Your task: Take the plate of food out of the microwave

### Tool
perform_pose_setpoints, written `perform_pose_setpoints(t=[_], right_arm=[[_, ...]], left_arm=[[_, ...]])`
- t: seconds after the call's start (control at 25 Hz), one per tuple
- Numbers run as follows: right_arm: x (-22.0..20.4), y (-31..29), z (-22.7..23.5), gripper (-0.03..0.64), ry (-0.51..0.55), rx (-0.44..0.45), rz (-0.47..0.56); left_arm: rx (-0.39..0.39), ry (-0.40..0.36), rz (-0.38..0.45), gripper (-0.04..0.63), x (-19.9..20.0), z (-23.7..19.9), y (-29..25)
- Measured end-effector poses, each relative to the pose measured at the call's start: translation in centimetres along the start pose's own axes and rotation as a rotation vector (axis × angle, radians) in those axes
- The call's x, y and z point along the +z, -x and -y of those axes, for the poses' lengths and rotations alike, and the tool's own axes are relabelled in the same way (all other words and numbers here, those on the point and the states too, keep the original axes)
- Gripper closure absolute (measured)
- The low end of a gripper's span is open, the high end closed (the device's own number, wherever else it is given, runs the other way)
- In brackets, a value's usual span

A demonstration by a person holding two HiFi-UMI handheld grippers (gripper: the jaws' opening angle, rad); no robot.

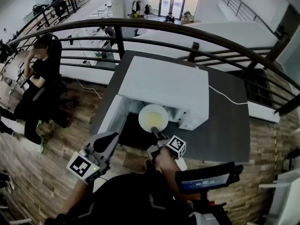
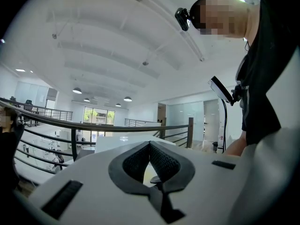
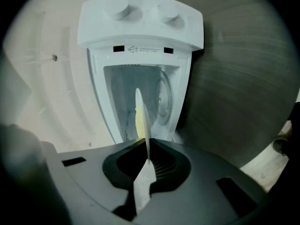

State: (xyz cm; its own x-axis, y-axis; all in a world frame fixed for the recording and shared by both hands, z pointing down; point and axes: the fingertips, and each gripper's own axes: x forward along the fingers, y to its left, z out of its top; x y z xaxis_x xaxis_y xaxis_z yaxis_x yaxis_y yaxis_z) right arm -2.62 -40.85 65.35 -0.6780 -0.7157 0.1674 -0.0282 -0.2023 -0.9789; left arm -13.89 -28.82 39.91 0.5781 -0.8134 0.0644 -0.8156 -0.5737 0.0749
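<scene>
Nearest the body, left gripper (image 1: 104,143) hangs low at the left, tilted up toward the ceiling. Its own view shows the jaws together at the tips with nothing pinched in them; left gripper (image 2: 150,146) is idle and well clear of the work. Right gripper (image 1: 155,132) is ahead and to its right, reaching forward. Its jaws are all but closed on the near rim of the plate (image 1: 151,114). In the right gripper view the plate (image 3: 141,118) shows edge-on, a thin pale line running straight out from between the pads of the right gripper (image 3: 147,156), with a yellow sliver of food (image 3: 138,123) on one face. From the head view the food (image 1: 153,121) sits as a yellow patch on the near half of the plate. The plate lies directly ahead of the right gripper along its jaw line, at the mouth of the microwave (image 1: 164,86). It seems partly out, but I cannot tell how much is clear of the cavity (image 3: 126,93). The door (image 1: 111,115) stands open on the left side. The plate looks level with the cavity floor, judging by the edge-on line. The way out looks like straight back toward the body, with the right gripper keeping the rim flat so the food does not slide. Dark table (image 1: 225,130) right of the microwave is bare, a likely landing place.
</scene>
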Motion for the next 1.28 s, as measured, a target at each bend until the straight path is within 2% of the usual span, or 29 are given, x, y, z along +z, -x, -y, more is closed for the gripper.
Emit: perform_pose_setpoints(t=[0.28,0.52,0.72,1.04,1.28], right_arm=[[-2.8,2.9,-1.0,0.601,-0.006,0.019,0.011],[-4.6,5.7,-2.8,0.601,0.006,0.034,0.004],[-5.9,7.8,-3.3,0.601,0.0,0.061,0.044],[-8.4,10.6,-3.0,0.601,0.003,0.075,0.082],[-9.3,11.3,-4.0,0.601,0.021,0.082,0.041]], left_arm=[[-0.07,0.001,0.035,0.591,-1.1,0.2,1.4],[-0.102,-0.009,0.03,0.591,-1.1,2.1,2.8],[-0.165,-0.009,0.029,0.591,-1.9,3.3,3.7],[-0.188,-0.038,-0.007,0.591,-4.0,3.2,5.6],[-0.193,-0.019,0.011,0.591,-3.6,3.9,5.8]])
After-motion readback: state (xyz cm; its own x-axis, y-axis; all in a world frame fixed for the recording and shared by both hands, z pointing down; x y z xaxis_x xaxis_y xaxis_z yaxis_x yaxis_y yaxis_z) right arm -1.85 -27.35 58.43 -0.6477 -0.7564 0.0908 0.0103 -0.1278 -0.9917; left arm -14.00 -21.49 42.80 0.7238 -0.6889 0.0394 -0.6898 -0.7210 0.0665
